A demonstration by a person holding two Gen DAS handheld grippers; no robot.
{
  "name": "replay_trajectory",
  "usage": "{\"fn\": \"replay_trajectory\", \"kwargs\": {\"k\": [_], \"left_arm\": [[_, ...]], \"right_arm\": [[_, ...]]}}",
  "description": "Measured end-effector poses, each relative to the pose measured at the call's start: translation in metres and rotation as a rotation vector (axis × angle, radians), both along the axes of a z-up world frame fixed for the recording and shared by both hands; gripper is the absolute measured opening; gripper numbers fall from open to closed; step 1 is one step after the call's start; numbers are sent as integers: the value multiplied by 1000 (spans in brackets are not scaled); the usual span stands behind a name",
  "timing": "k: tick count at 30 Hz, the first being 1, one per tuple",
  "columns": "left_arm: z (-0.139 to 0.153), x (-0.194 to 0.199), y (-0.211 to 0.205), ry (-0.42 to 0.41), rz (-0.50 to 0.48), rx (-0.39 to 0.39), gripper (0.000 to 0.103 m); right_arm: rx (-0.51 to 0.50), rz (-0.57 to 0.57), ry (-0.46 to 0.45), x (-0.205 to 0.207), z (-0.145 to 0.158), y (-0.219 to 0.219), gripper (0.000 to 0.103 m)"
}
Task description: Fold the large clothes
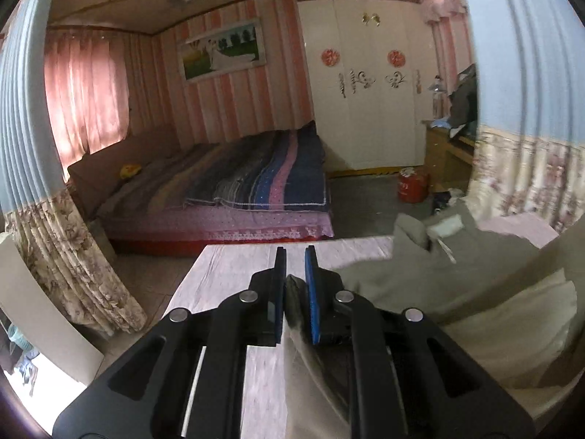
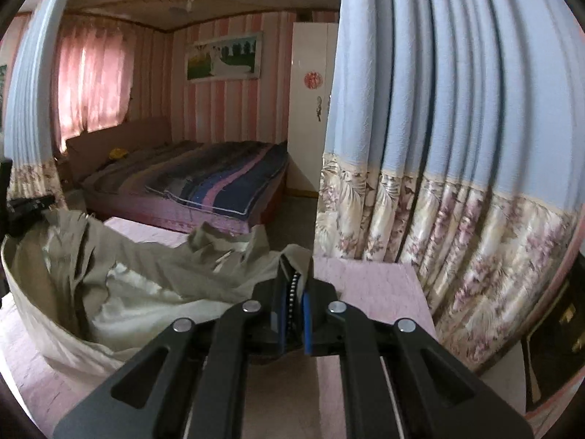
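1. Left gripper (image 1: 294,256), black with blue pads, is clamped on a fold of the olive-grey garment (image 1: 438,278); the cloth sits pinched deep between the nearly closed jaws and hangs down below them.
2. Right gripper (image 2: 293,267) is likewise nearly closed on an edge of the same garment (image 2: 153,256), where a zipper's teeth show between the pads.
3. Between the two grips the garment is lifted and slack, its pale cream lining (image 2: 139,300) exposed and sagging onto the pink-covered surface (image 2: 373,285).
4. From the left wrist view, the rest of the garment spreads rightward across the surface (image 1: 234,270), with a bunched end and a white label (image 1: 448,225) near the far edge.
5. From the right wrist view, the garment fills the left half of the surface, and the left gripper's black body (image 2: 25,205) shows at the far left beside the cloth's raised edge.
6. Blue curtains with a floral lower band (image 2: 457,153) hang just beside the right edge of the surface; a matching curtain (image 1: 40,168) frames the left.
7. Beyond the surface stands a bed with a striped blue and pink blanket (image 1: 263,179), with a framed picture (image 1: 221,49) on the striped wall above.
8. White wardrobe (image 1: 369,84) with red decals stands at the back right, a red container (image 1: 411,184) on the floor near it.
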State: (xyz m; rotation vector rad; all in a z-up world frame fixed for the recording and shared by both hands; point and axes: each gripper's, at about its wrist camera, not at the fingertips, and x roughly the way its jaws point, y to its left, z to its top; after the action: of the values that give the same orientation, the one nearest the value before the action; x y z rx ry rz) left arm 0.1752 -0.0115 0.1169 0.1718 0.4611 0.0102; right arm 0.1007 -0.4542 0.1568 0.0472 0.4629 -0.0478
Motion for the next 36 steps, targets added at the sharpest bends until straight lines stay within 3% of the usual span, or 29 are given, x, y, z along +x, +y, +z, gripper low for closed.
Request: {"fn": "replay_trajectory", "kwargs": {"k": [5,10,18,20,21,22,24,30,33,36], "left_arm": [[-3,87,-15,41,36,34,10],[-27,157,-20,101,71,39,11],[-92,240,-20,218,140,37,11],[-105,257,-12,244,167,37,19],[-110,263,-7,273,166,22,52],[-111,266,-4,279,175,16,78],[-105,262,8,247,189,18,80],[-72,223,21,201,136,5,88],[-73,199,8,223,51,12,88],[-88,193,-11,264,-7,34,88]], "right_arm": [[-13,-14,89,101,-19,-15,6],[-23,-36,176,179,-55,-23,6],[-27,-55,283,248,-113,-25,7],[9,-62,342,265,-133,-30,10],[44,-58,377,272,-143,-34,15],[64,-62,407,278,-151,-36,37],[52,-114,390,278,-150,-42,77],[128,-90,185,234,-95,-56,86],[111,-44,227,215,-93,-52,86],[72,-5,306,214,-116,-44,86]]}}
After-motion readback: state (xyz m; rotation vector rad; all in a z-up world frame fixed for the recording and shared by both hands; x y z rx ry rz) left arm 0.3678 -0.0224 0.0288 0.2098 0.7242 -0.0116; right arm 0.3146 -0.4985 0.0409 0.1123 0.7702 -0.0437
